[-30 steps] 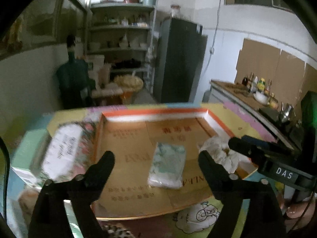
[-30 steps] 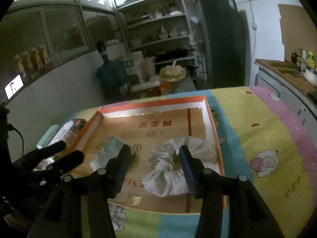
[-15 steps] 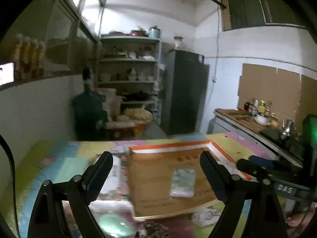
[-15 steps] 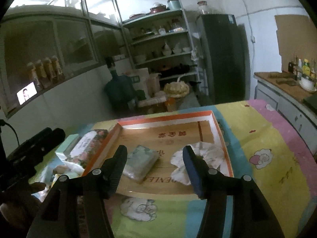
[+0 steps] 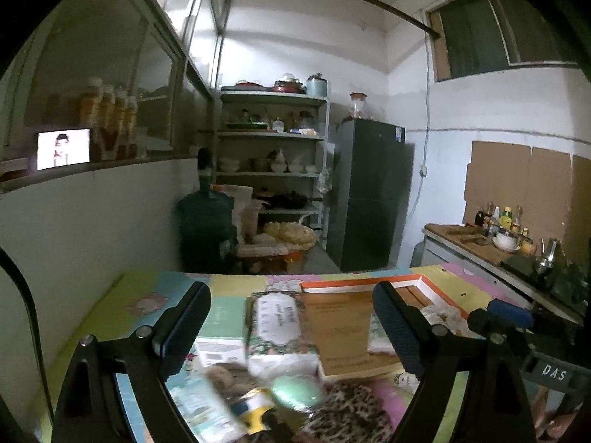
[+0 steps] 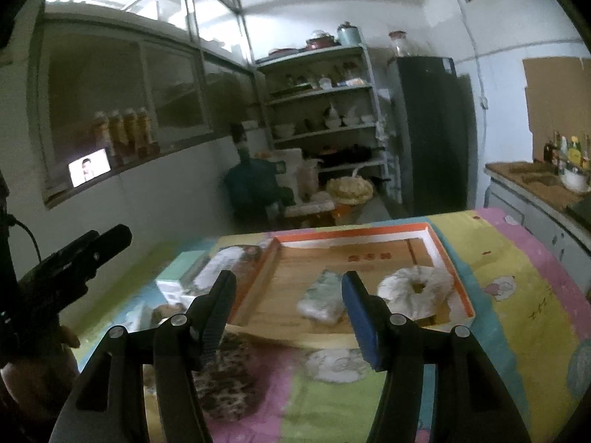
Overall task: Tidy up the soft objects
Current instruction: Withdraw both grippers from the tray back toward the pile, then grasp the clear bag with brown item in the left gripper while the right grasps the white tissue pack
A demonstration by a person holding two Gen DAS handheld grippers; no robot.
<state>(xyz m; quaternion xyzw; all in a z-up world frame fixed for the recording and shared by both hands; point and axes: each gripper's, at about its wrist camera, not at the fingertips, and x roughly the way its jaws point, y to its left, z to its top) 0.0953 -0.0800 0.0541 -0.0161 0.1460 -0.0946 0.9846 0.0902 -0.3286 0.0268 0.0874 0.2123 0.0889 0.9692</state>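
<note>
Both grippers pulled back, raised; scrunchie (image 6: 417, 291) in tray (image 6: 448, 258), well beyond right gripper (image 6: 288, 306); both jaws apart, empty.

From my right gripper (image 6: 288, 302), with its jaws spread and holding nothing, the way to 12 o'clock is barred by the near wall of the cardboard tray (image 6: 452, 258). Inside it the tissue pack (image 6: 321, 297) and white scrunchie (image 6: 417, 289) lie apart, with bare floor between. At 7 o'clock a leopard-print cloth (image 6: 225, 376) crowds the tablecloth (image 6: 517, 295); 3 o'clock is open. The left gripper (image 6: 92, 251) stands at 9.
</note>
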